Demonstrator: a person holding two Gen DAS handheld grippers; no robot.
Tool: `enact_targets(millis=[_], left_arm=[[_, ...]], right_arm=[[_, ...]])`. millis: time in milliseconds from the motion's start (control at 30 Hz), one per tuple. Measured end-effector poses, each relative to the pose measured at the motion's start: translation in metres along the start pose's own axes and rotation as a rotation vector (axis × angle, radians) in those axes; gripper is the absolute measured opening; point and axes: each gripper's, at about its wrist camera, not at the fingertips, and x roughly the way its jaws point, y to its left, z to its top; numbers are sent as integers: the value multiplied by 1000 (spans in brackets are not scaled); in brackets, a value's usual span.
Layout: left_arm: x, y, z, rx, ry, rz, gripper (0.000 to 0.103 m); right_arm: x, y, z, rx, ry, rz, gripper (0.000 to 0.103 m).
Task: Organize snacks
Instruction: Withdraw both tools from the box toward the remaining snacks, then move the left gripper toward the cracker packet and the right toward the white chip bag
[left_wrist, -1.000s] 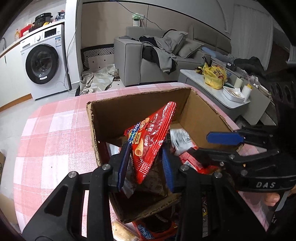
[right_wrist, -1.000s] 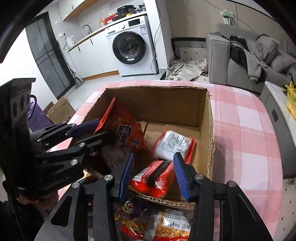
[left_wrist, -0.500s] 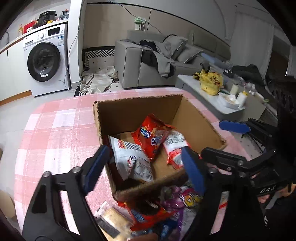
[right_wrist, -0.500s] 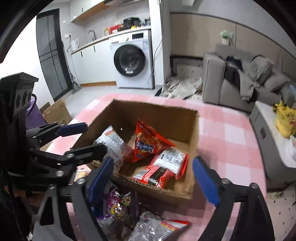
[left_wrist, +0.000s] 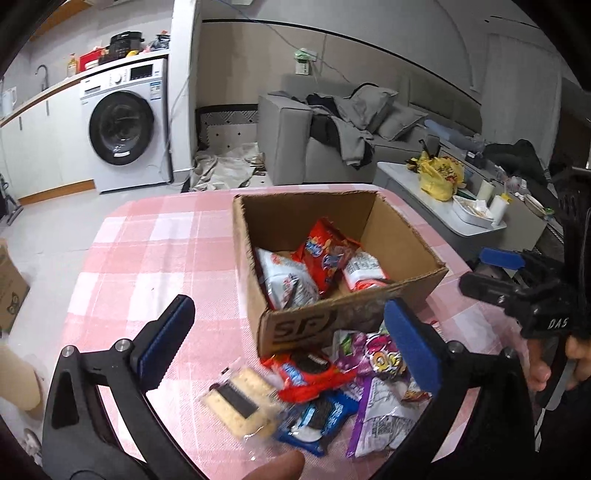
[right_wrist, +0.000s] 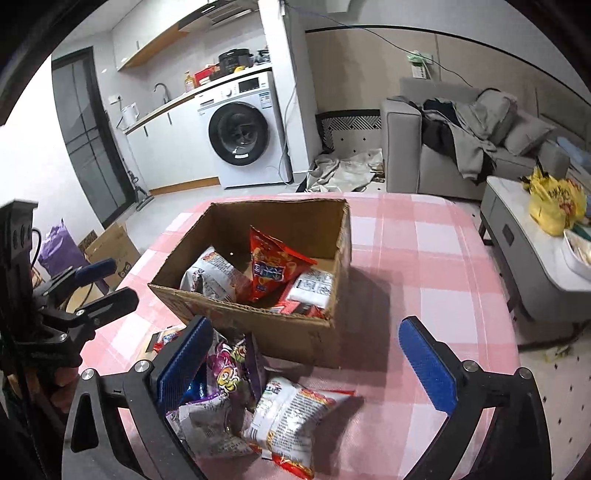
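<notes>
An open cardboard box (left_wrist: 332, 325) (right_wrist: 295, 221) stands on the table. Inside it lie a red chip bag (left_wrist: 325, 254) (right_wrist: 269, 266), a white bag (left_wrist: 284, 277) and a red-and-white packet (left_wrist: 364, 269). In front of the box lie loose snacks: a cracker pack (left_wrist: 240, 398), a red cookie pack (left_wrist: 306, 373), a blue cookie pack (left_wrist: 317, 421), a purple bag (left_wrist: 373, 358) (right_wrist: 229, 369) and a white-and-red bag (right_wrist: 291, 413). My left gripper (left_wrist: 286, 314) and right gripper (right_wrist: 306, 328) hover above this pile, short of the box. Both jaws are opening wide and grip nothing.
The table wears a pink checked cloth (left_wrist: 155, 251). Beyond it stand a washing machine (left_wrist: 125, 129), a grey sofa (left_wrist: 332, 140) and a low white table (right_wrist: 535, 236) with a yellow bag. A cardboard box (right_wrist: 107, 251) sits on the floor at the left.
The left gripper let go of the red chip bag and the right of a red packet, both now in the box. Both grippers opened wide and drew back and up.
</notes>
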Motion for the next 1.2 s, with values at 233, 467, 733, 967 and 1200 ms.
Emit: enact_targets(millis=[233, 467, 733, 967, 1200], left_arm=[[-7, 10, -16, 14, 12, 20, 102], [-3, 15, -29, 36, 42, 28, 102], [9, 24, -46, 16, 92, 29, 102], [21, 34, -60, -22, 132, 32, 102], [27, 44, -70, -42, 162, 51, 102]], right_arm=[[-4, -10, -15, 59, 10, 2, 103], [-1, -12, -30, 92, 42, 0, 103], [15, -8, -49, 107, 101, 16, 103], [27, -8, -63, 112, 149, 16, 102], [41, -9, -75, 119, 194, 14, 102]])
